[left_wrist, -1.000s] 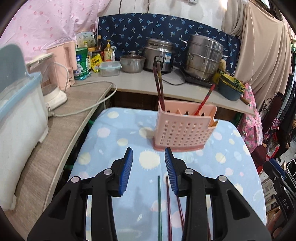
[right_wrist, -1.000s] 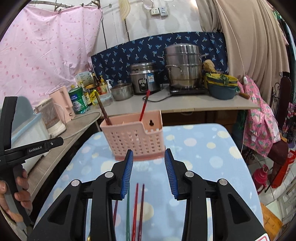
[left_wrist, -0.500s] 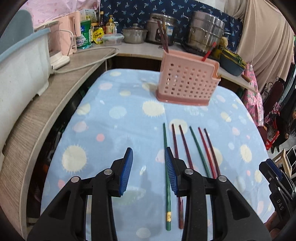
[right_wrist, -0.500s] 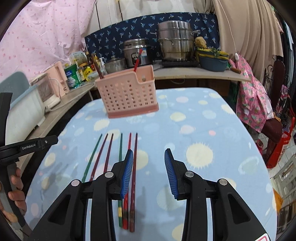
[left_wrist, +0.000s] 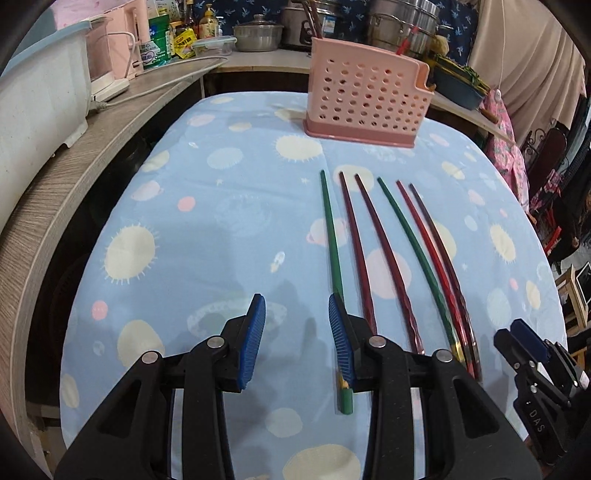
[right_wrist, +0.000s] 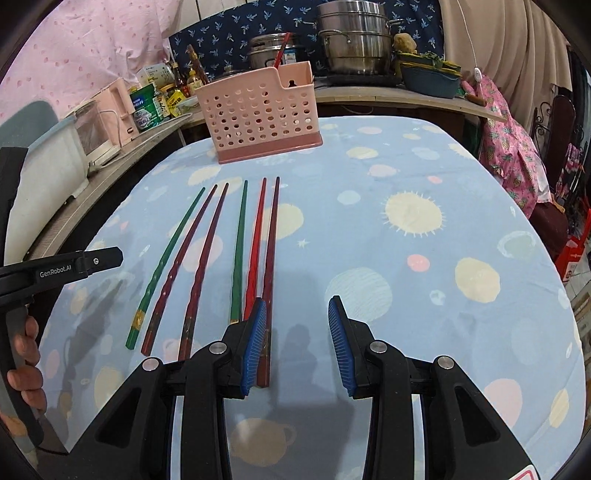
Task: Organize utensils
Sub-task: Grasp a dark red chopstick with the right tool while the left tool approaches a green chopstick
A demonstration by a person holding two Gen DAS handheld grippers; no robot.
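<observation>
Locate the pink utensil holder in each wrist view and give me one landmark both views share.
Left wrist view: pink utensil holder stands upper centre-right, beyond the chopstick tips.
Right wrist view: pink utensil holder stands upper centre-left, beyond the same tips.
Shared landmark: the stacked steel steamer pot on the counter behind it.

Table in a planet-print blue cloth (right_wrist: pixel 406 177) bearing a pink perforated utensil holder (right_wrist: pixel 258 110); six chopsticks (right_wrist: pixel 236 251) lying just before the holder.
</observation>
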